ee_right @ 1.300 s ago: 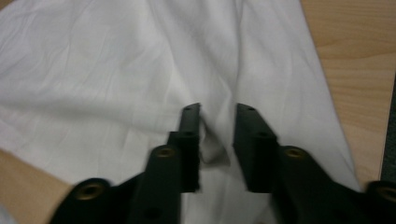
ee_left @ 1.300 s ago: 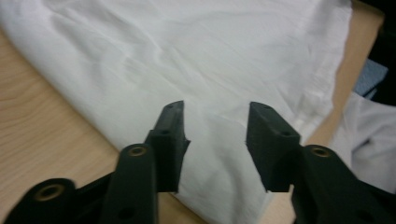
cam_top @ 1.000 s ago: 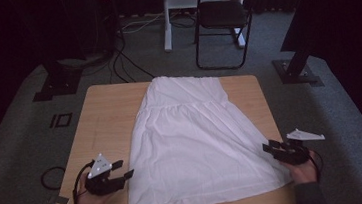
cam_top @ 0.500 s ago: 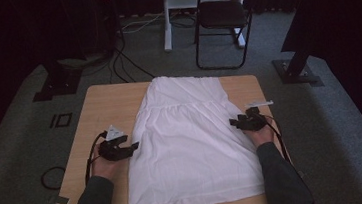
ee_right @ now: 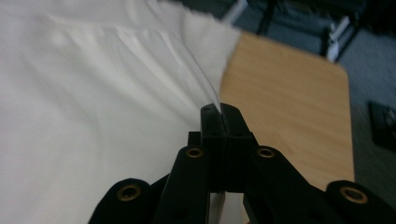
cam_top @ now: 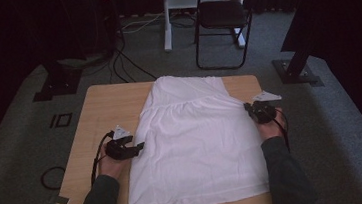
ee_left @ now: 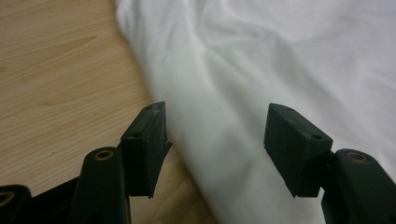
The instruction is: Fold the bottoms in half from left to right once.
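A white dress (cam_top: 198, 140) lies flat along the wooden table (cam_top: 104, 109), its narrow top at the far end and its wide hem near the front edge. My left gripper (cam_top: 138, 147) sits at the dress's left edge, jaws open, with the cloth's edge (ee_left: 187, 140) lying between the two black fingers (ee_left: 147, 140). My right gripper (cam_top: 248, 108) is at the dress's right edge. In the right gripper view its jaws are pressed together on a thin fold of the white cloth (ee_right: 205, 88), which rises in a taut ridge from the gripper (ee_right: 219, 112).
A black folding chair (cam_top: 221, 17) and a white stand (cam_top: 166, 18) are on the carpet beyond the table. Cables (cam_top: 125, 62) run over the floor at the far left, and a dark stand base (cam_top: 296, 71) sits at the far right. Bare wood (ee_right: 289, 107) flanks the dress.
Both hands moved forward from the near corners to the dress's mid sides. The right gripper has since shifted outward along the right edge and is closed on cloth.
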Demonstrator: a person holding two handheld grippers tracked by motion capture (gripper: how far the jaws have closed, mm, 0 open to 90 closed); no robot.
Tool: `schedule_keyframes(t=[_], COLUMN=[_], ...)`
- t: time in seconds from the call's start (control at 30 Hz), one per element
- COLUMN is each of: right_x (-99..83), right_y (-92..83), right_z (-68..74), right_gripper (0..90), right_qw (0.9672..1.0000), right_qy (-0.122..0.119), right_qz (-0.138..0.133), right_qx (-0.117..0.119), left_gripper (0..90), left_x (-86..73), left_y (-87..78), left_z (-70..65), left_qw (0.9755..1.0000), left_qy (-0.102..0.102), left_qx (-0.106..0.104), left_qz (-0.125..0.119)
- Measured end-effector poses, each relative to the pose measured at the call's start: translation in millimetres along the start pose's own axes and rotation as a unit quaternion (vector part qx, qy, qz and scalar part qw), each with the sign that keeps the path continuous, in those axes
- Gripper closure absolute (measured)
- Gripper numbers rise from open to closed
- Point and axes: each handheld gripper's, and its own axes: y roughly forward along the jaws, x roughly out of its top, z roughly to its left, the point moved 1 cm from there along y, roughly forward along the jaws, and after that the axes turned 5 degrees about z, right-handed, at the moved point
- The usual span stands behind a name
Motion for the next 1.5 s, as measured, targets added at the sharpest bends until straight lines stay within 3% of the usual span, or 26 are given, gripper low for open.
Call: schedule_keyframes(t=[0.07, 0.1, 0.17, 0.2, 0.4, 0.6, 0.67, 0.7, 0.73, 0.77, 0.8, 1.03, 1.2, 1.5], right_x=[-9.1, -9.1, -26.2, -30.4, -35.3, -35.3, -35.8, -35.8, -36.3, -38.0, -38.9, -49.9, -61.8, -102.5], right_y=[16.8, 16.8, 40.7, 45.5, 51.4, 51.3, 51.4, 51.4, 51.3, 50.9, 50.6, 41.1, 22.0, -28.2], right_z=[-6.0, -6.0, -11.2, -11.7, -10.6, -13.9, -14.5, -14.5, -14.9, -15.2, -15.7, -11.2, 11.2, 42.2], right_gripper=[89.5, 89.5, 89.3, 89.3, 89.0, 88.8, 88.8, 88.8, 88.8, 88.9, 88.9, 89.1, 89.4, 89.4], right_qw=[0.9993, 0.9993, 0.9965, 0.9958, 0.9951, 0.9946, 0.9946, 0.9946, 0.9947, 0.9947, 0.9948, 0.9934, 0.9934, 0.9887], right_qy=[0.002, 0.002, 0.015, 0.019, 0.023, 0.038, 0.043, 0.043, 0.046, 0.055, 0.057, 0.081, 0.060, 0.068], right_qz=[0.035, 0.035, 0.081, 0.088, 0.095, 0.096, 0.095, 0.095, 0.092, 0.087, 0.084, 0.070, 0.076, 0.076], right_qx=[-0.011, -0.011, -0.019, -0.020, -0.016, -0.004, -0.002, -0.002, -0.001, 0.003, 0.005, 0.041, 0.062, 0.110], left_gripper=[39.2, 38.6, 36.0, 35.5, 34.3, 37.1, 42.4, 50.9, 50.9, 75.6, 82.4, 87.4, 87.3, 87.0], left_x=[2.2, 2.2, 8.8, 11.3, 21.7, 31.6, 35.4, 35.4, 36.9, 36.8, 35.5, 14.9, -5.6, -55.4], left_y=[3.3, 3.3, 12.0, 15.8, 43.8, 56.5, 60.0, 60.0, 61.4, 61.5, 61.2, 41.5, 21.3, -23.5], left_z=[2.4, 2.4, 7.2, 9.2, 18.6, 14.8, 12.1, 12.1, 9.8, 10.0, 11.1, 10.8, 4.5, -20.7], left_qw=[1.0000, 1.0000, 0.9995, 0.9993, 0.9973, 0.9975, 0.9978, 0.9978, 0.9987, 0.9986, 0.9981, 0.9995, 0.9997, 0.9995], left_qy=[-0.009, -0.009, -0.028, -0.035, -0.069, -0.068, -0.062, -0.062, -0.042, -0.043, -0.050, -0.025, -0.006, 0.018], left_qx=[0.003, 0.003, 0.014, 0.015, 0.014, -0.010, -0.017, -0.017, -0.017, -0.021, -0.030, -0.004, 0.011, -0.001], left_qz=[-0.002, -0.002, 0.004, 0.006, 0.021, 0.016, 0.017, 0.017, 0.021, 0.023, 0.021, 0.018, 0.022, 0.024])
